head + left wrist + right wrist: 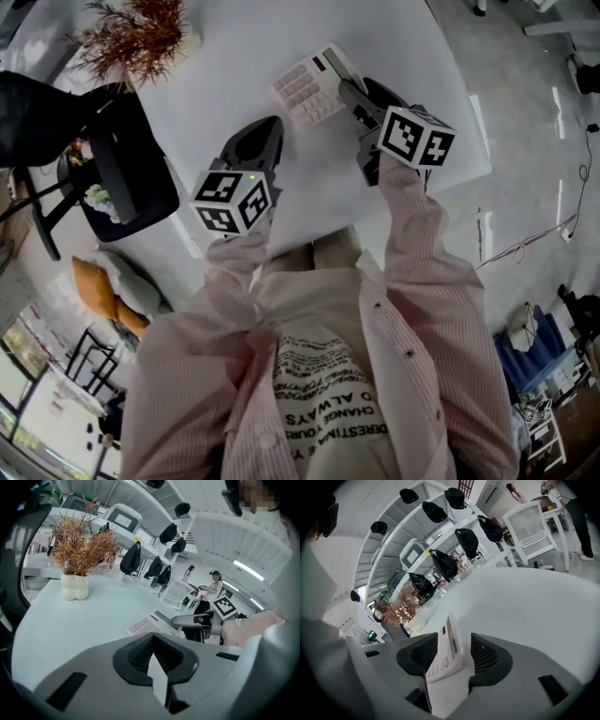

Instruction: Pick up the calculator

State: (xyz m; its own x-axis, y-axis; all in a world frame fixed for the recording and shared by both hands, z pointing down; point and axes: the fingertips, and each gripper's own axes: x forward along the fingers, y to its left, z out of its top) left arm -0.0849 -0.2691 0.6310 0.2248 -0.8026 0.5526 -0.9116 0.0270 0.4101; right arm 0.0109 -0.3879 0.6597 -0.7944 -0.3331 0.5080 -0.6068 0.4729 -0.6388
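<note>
Calculator (307, 89) lies keys-up on the white desk (216, 84), toward its far right side; the right hand-held gripper (352, 88) straddles the calculator's display end, jaws apart; one pad sits close against it, a thin gap shows at the other, so it is not yet clenched. The left hand-held gripper (265, 127) hangs over bare desk nearer the person, beside the calculator but apart from it; its jaws are pressed together with nothing between them. A dried plant (141, 33) in a pale vase (75, 588) stands at the desk's far left; a black chair (127, 169) sits at the left edge.
</note>
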